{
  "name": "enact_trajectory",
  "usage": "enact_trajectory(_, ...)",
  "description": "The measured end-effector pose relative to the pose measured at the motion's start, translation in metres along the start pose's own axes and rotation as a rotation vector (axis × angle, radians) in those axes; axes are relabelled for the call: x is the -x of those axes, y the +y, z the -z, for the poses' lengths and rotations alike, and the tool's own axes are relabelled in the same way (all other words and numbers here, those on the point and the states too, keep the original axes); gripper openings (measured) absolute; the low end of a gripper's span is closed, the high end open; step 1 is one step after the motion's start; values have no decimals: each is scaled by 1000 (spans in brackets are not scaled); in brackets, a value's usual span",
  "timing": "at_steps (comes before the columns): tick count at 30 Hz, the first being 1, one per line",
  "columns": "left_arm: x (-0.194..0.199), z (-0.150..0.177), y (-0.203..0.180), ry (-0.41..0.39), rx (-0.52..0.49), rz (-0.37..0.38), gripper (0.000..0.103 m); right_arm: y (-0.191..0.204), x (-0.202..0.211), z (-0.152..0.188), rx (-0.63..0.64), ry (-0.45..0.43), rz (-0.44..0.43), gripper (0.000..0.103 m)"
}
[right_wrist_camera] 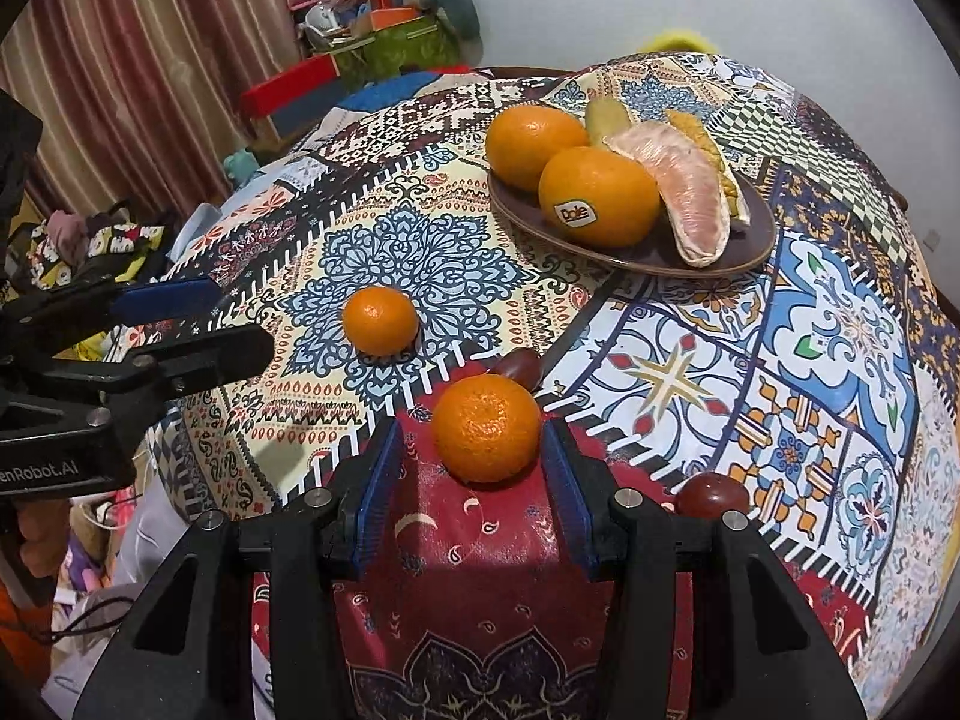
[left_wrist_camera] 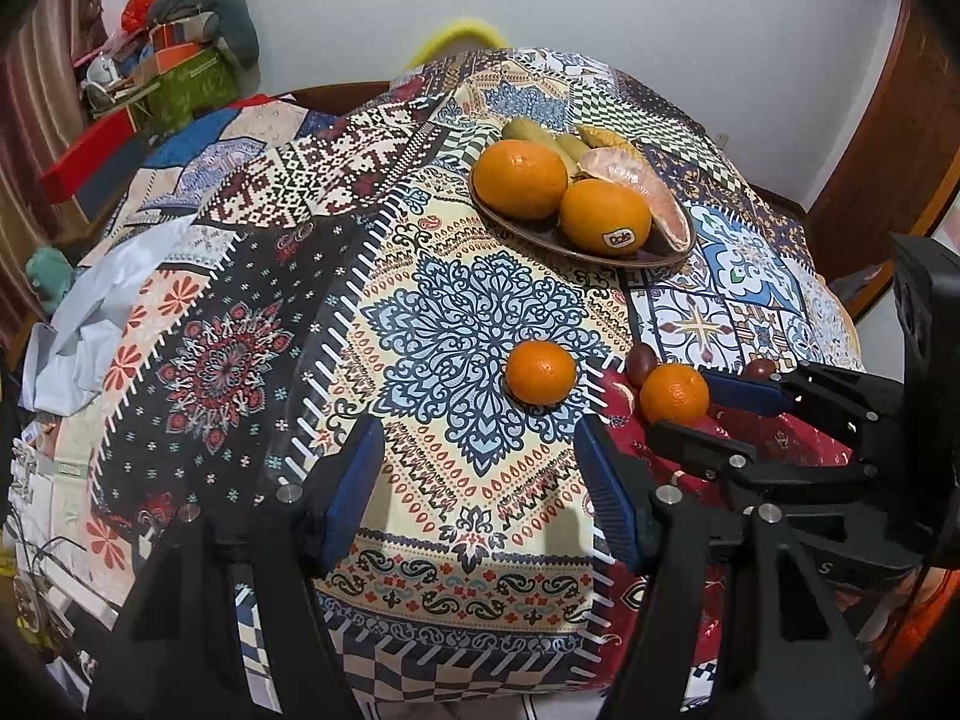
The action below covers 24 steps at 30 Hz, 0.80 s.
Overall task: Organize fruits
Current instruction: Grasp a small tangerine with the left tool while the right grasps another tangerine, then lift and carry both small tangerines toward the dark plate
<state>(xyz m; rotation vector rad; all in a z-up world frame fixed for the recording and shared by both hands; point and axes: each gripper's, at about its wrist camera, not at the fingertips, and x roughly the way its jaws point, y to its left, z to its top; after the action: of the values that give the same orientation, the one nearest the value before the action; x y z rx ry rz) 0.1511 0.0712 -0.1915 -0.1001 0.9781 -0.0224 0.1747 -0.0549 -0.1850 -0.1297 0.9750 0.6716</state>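
Note:
Two small mandarins lie on the patterned tablecloth. My left gripper (left_wrist_camera: 480,480) is open with nothing between its fingers, and one mandarin (left_wrist_camera: 540,372) sits just beyond its tips. The other mandarin (right_wrist_camera: 486,426) lies between the fingertips of my right gripper (right_wrist_camera: 474,441). That gripper is open, with a gap at the left pad and the right pad close to the peel. A brown plate (right_wrist_camera: 753,252) further back holds two big oranges (right_wrist_camera: 600,195), a peeled pomelo segment (right_wrist_camera: 690,198) and some yellowish pieces. In the right wrist view, my left gripper (right_wrist_camera: 246,321) reaches in from the left.
Two dark red dates (right_wrist_camera: 519,366) (right_wrist_camera: 711,495) lie on the cloth near the right gripper. Boxes and clutter (right_wrist_camera: 384,30) are piled behind the table at the back left, by a striped curtain (right_wrist_camera: 120,60). The cloth drops off at the near table edge.

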Motion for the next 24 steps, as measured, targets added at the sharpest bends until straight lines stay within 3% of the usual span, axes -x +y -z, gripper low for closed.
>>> enact_trajectory(3,-5,-2,-1,4,-2,7,65,-2,2,1,-8,-11,4,35)
enact_trajectory(17,-39,-13,-16,43,-34,20,65,-24,21,5,-54,-56,0,34)
enact_trajectory(24,-53,-14,-22,52,-58,14,48,-45,31,4,-99,-81,25,34)
